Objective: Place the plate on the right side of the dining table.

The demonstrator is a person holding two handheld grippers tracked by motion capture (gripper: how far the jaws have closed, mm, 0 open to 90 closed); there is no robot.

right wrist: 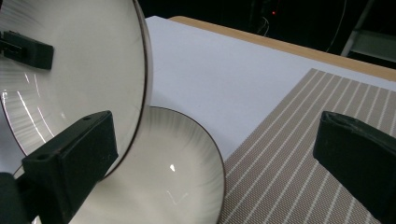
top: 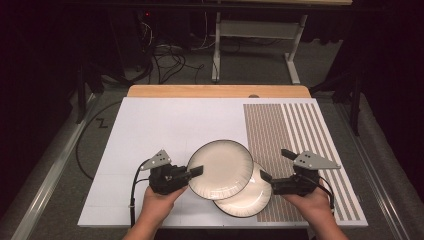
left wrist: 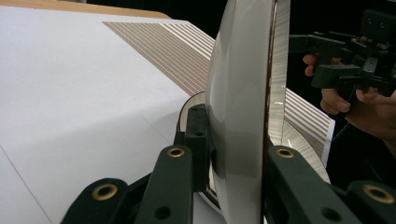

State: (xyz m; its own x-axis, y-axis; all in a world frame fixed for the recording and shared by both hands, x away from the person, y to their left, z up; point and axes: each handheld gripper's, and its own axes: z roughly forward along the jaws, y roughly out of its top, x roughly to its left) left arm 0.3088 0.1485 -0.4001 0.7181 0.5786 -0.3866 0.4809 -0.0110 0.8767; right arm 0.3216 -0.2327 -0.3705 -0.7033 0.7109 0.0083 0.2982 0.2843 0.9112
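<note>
**Two plates, one held up**

The left claw [top: 196, 171] pinches the rim of the top plate [top: 220, 169] and holds it up, tilted, over the bottom plate [top: 248, 199]. The bottom plate lies flat on the white table [top: 165, 125], partly on the striped mat [top: 295, 135]. The right claw [top: 265, 176] is spread wide, just beside the plates, holding nothing.

Upper plate [top: 220, 169] hides part of lower plate [top: 248, 196].
</note>
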